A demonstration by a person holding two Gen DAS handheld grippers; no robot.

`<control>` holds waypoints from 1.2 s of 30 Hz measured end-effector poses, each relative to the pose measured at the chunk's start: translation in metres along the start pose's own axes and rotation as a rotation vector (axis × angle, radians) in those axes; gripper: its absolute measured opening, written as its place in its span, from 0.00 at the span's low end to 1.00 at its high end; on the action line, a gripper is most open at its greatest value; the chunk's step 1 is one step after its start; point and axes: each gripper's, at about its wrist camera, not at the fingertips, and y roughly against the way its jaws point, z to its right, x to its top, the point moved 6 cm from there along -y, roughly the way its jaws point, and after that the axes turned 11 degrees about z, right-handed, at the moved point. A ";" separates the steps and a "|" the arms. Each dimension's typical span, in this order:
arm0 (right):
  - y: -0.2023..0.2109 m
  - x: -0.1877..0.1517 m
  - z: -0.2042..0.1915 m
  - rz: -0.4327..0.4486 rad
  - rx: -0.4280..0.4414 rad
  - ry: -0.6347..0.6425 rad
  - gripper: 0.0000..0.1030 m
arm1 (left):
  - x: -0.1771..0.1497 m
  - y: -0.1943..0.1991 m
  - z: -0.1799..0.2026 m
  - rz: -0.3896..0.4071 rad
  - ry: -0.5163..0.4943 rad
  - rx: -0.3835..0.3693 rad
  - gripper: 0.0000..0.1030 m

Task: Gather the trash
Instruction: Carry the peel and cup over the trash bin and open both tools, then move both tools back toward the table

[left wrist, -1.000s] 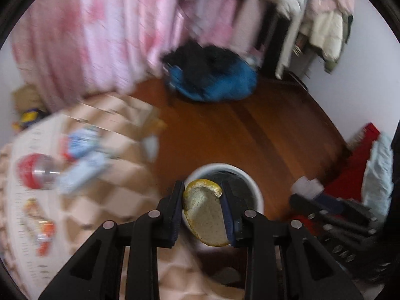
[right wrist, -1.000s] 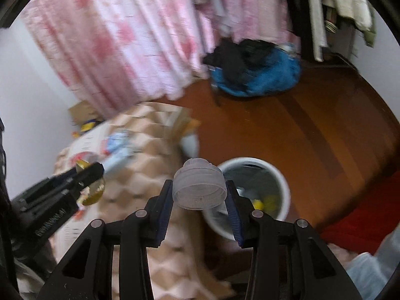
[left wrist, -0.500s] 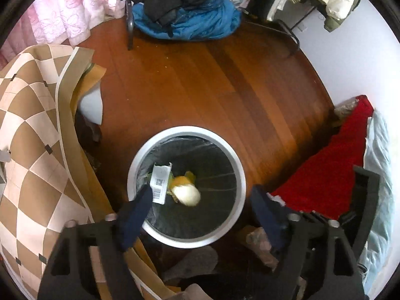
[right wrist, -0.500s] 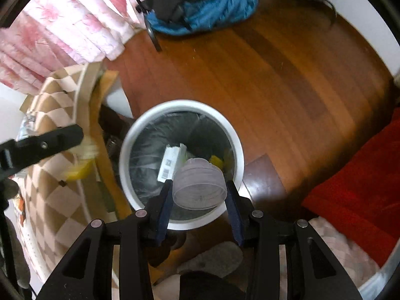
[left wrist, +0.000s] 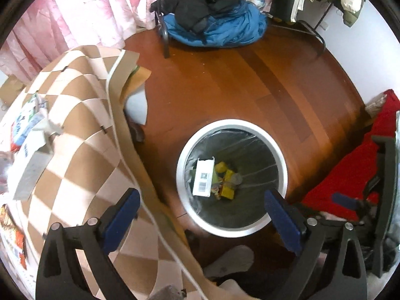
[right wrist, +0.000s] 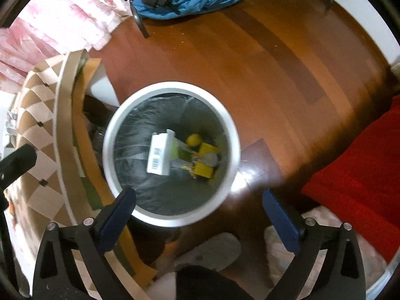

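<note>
Trash already lies at the bottom of the bin (right wrist: 232, 150): a white carton (right wrist: 160, 153) with a barcode, a round yellow peel (right wrist: 193, 140) and some yellow packets (right wrist: 205, 167), all inside the white rim and dark liner. Both grippers hang over the bin's mouth looking down, the right gripper (right wrist: 198, 201) more squarely above it, the left gripper (left wrist: 201, 201) with the bin slightly to its right. Each has its blue-padded jaws spread wide with nothing between them. What is left to collect sits on the counter (left wrist: 75, 135), under the checkered cloth, to the left of the bin: a grey-white carton (left wrist: 31, 167) lying with its long axis running roughly away from the camera, a blue-and-white packet (left wrist: 26, 120) just beyond it, and a red wrapper (left wrist: 16, 240) at the near edge. The left gripper is judged nearer to these, so the next reach probably falls to it, swinging left and up from the bin.
</note>
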 end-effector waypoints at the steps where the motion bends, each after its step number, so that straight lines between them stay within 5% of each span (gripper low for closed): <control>1: 0.004 0.000 -0.001 0.000 -0.020 0.011 0.99 | -0.003 0.003 0.000 0.002 -0.005 0.008 0.98; 10: 0.071 -0.005 -0.009 0.062 -0.079 0.065 0.99 | -0.011 0.050 0.002 0.075 -0.005 0.024 0.98; 20: 0.145 -0.009 -0.014 0.147 -0.050 0.061 0.99 | -0.012 0.113 -0.001 0.164 0.020 0.015 0.98; 25: 0.184 -0.010 -0.023 0.197 -0.011 0.053 0.99 | -0.009 0.154 -0.013 0.225 0.037 0.069 0.98; 30: 0.227 -0.009 -0.042 0.261 0.051 0.034 0.99 | -0.008 0.188 -0.043 0.291 0.091 0.091 0.98; 36: 0.252 -0.008 -0.090 0.300 0.132 0.050 0.99 | -0.021 0.200 -0.124 0.314 0.190 0.182 0.98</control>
